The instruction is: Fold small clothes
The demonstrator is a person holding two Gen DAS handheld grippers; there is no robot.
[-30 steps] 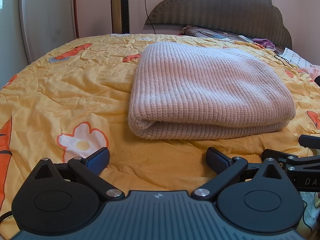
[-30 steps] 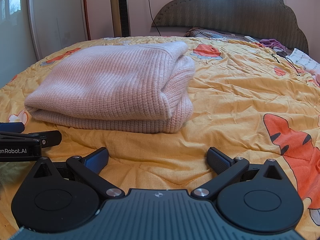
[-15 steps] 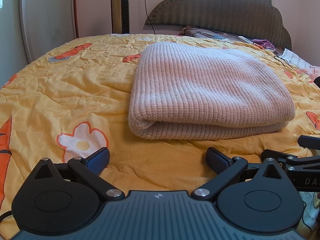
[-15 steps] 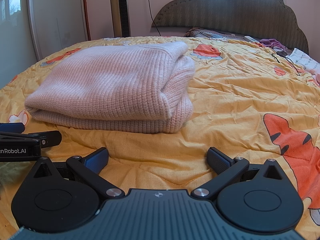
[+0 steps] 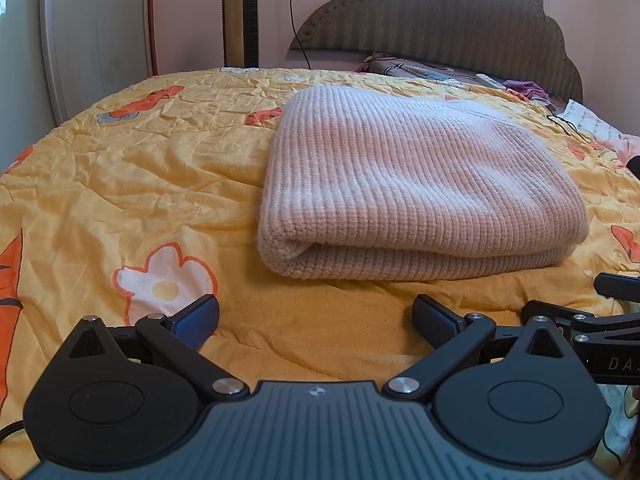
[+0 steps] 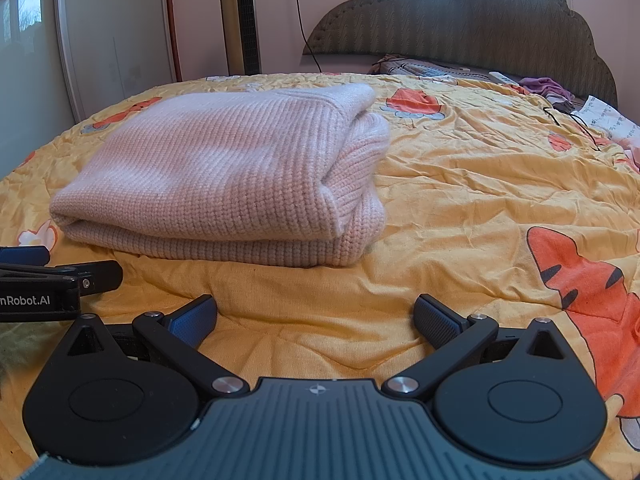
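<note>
A pink knitted sweater (image 5: 416, 184) lies folded in a thick rectangle on the yellow bedspread (image 5: 140, 184). It also shows in the right wrist view (image 6: 228, 176), left of centre. My left gripper (image 5: 316, 316) is open and empty, low over the bedspread just in front of the sweater's near edge. My right gripper (image 6: 316, 316) is open and empty, in front of the sweater's right end. Each gripper shows at the edge of the other's view: the right one (image 5: 600, 312), the left one (image 6: 48, 280).
The bedspread has orange tiger and white flower prints. A grey cloud-shaped headboard (image 5: 440, 20) stands at the far end, with pillows, a purple cloth (image 6: 544, 86), a remote (image 6: 504, 78) and a black cable (image 6: 572, 120) near it. A tower fan (image 6: 240, 16) and white wardrobe (image 6: 112, 32) stand at the back left.
</note>
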